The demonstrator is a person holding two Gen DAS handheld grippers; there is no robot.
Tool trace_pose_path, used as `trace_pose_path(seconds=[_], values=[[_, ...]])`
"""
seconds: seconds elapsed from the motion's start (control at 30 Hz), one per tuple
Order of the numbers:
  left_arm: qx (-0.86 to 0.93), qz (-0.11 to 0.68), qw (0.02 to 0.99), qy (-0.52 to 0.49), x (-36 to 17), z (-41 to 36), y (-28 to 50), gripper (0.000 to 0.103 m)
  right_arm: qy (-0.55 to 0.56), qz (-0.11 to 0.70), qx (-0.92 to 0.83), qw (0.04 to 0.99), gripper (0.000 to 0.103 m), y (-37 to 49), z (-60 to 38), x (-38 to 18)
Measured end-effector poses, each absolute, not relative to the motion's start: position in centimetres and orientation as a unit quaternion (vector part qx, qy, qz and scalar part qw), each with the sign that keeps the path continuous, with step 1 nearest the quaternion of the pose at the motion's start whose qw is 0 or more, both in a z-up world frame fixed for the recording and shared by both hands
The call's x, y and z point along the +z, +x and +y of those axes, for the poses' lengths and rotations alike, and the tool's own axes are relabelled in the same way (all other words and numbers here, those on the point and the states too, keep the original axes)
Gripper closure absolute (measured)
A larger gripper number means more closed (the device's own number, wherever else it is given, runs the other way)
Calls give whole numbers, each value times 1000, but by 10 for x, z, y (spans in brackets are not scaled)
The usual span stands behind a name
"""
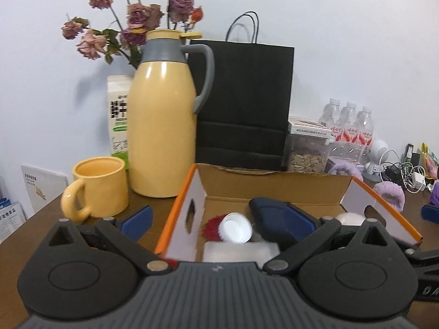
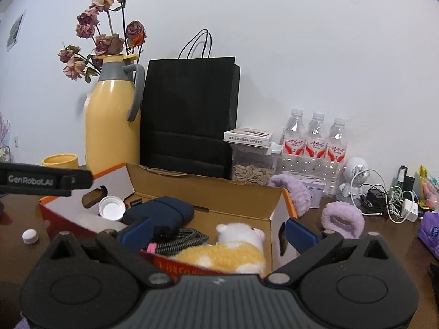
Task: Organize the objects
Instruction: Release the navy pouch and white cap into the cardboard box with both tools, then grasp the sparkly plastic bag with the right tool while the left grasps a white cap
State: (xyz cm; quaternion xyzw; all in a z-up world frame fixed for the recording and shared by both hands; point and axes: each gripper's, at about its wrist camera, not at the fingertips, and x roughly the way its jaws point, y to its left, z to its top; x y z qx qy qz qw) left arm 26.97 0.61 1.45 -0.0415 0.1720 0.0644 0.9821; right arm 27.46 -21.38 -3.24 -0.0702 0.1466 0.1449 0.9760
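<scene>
We hold our left tool (image 1: 219, 223) spread wide over the left end of the open cardboard box (image 1: 274, 186), gripping nothing; its left finger stands outside the box's left wall and its right finger is inside. Between and just beyond those fingers we see a navy pouch (image 1: 270, 219), a white cap-like cup (image 1: 237, 227) tipped on its side against something red, and a flat clear packet nearer to us. Left of this tool a yellow mug (image 1: 98, 186) stands on the worktop (image 1: 33, 224), with a yellow thermos jug (image 1: 162, 126) behind it.

Our right tool (image 2: 218, 233) is also wide open and empty, straddling the box's right end: its left finger is inside, its right finger outside the right wall. Between its fingers lies a yellow-and-white plush toy (image 2: 233, 249), with a braided cable (image 2: 181, 238) just left of it. To the right of this tool a purple fluffy band (image 2: 343, 220) rests on the worktop. Far left, a small white cap (image 2: 29, 236) lies outside the box.
</scene>
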Motion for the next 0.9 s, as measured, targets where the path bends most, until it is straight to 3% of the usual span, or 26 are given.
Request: trace_pose_path(seconds=[0.4, 0.9], values=[[68, 190, 979, -34, 7, 28, 206, 0, -55, 140, 159, 976, 0, 213, -232, -37], [91, 258, 961, -28, -22, 68, 171, 0, -76, 199, 156, 965, 0, 183, -221, -61]])
